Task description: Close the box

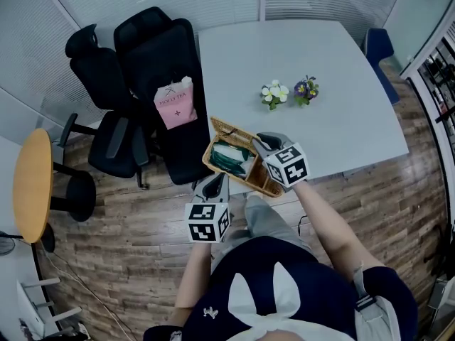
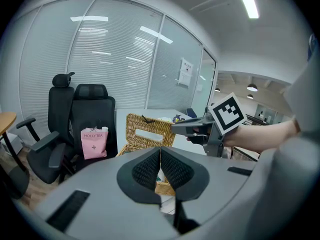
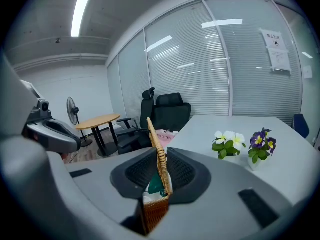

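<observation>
Room: office with blinds; grey table [image 1: 341,84], black chairs [image 1: 153,77] along its left edge.
Head view, box: the wicker box [image 1: 245,170] sits at the table's near-left corner with its lid [image 1: 229,128] raised and a green packet [image 1: 229,156] inside. It may overhang the edge, though the grippers cover that part.
Head view, grippers: the right gripper [image 1: 259,145] reaches the box from the near side. The left gripper [image 1: 217,185] hangs just off the near edge, apart from the box.
Left gripper view: jaws pressed together on nothing. The box is ahead, with the right gripper at the lid's upper edge.
Right gripper view: jaws pinch the lid's rim edge-on, weave between the pads. The packet stands just below.
Risk, slip: the pinch is on a thin, stiff rim. A twist while swinging it down could pop it free and let the lid drop.
Risk, shift: nothing steadies the base, so a push on the lid could slide the box off the corner.
Risk, jam: the packet stands high, so the lid may rest on it and not shut.
</observation>
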`<action>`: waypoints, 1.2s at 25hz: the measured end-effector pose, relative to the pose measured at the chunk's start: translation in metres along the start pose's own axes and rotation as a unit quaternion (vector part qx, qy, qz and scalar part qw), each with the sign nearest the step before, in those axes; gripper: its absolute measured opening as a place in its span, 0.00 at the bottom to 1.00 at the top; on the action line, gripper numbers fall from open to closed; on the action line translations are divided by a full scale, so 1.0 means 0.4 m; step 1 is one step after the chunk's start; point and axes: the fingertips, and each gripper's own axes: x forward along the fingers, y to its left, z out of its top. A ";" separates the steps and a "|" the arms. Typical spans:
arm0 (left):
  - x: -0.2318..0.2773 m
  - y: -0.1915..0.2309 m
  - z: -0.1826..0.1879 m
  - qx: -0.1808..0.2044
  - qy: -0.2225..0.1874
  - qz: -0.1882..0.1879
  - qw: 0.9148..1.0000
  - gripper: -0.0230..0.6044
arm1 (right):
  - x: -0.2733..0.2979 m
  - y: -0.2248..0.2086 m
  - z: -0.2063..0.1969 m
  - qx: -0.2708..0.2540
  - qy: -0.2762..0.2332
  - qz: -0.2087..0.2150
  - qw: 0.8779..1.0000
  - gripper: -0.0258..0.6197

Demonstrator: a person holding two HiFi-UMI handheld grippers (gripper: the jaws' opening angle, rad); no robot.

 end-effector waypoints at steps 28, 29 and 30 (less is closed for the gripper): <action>-0.044 0.011 -0.037 -0.018 -0.005 0.000 1.000 0.07 | -0.014 0.087 -0.037 -0.049 0.024 0.009 0.998 0.17; -0.045 0.011 -0.038 -0.019 -0.005 0.000 1.000 0.07 | -0.014 0.089 -0.037 -0.050 0.025 0.009 0.998 0.17; -0.047 0.011 -0.038 -0.019 -0.006 0.000 1.000 0.07 | -0.014 0.091 -0.037 -0.052 0.025 0.009 0.998 0.17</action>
